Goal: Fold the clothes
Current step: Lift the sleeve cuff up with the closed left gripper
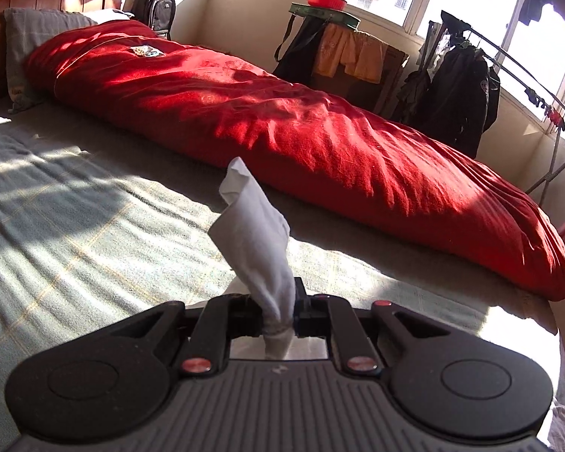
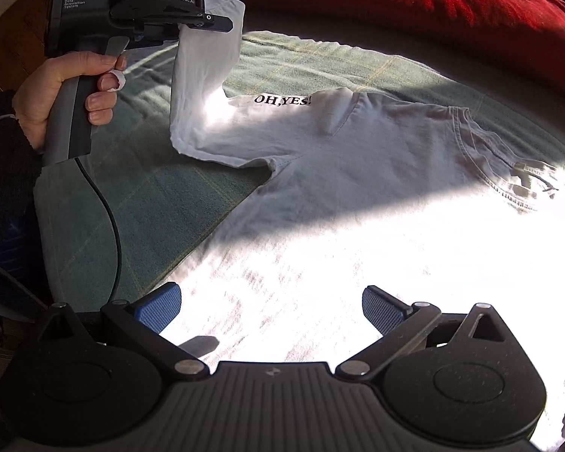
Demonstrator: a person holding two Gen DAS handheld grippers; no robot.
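The left tongs pinch a sleeve of the white T-shirt and hold it lifted above the bed, while the rest of the shirt lies spread flat on the green sheet. The right tongs hang spread wide over the shirt, holding nothing. A red quilt lies along the bed beyond.

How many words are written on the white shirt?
2: "OH," and "YES!" sit side by side on the white shirt, near the sleeve lifted by the left gripper. More print may be hidden.
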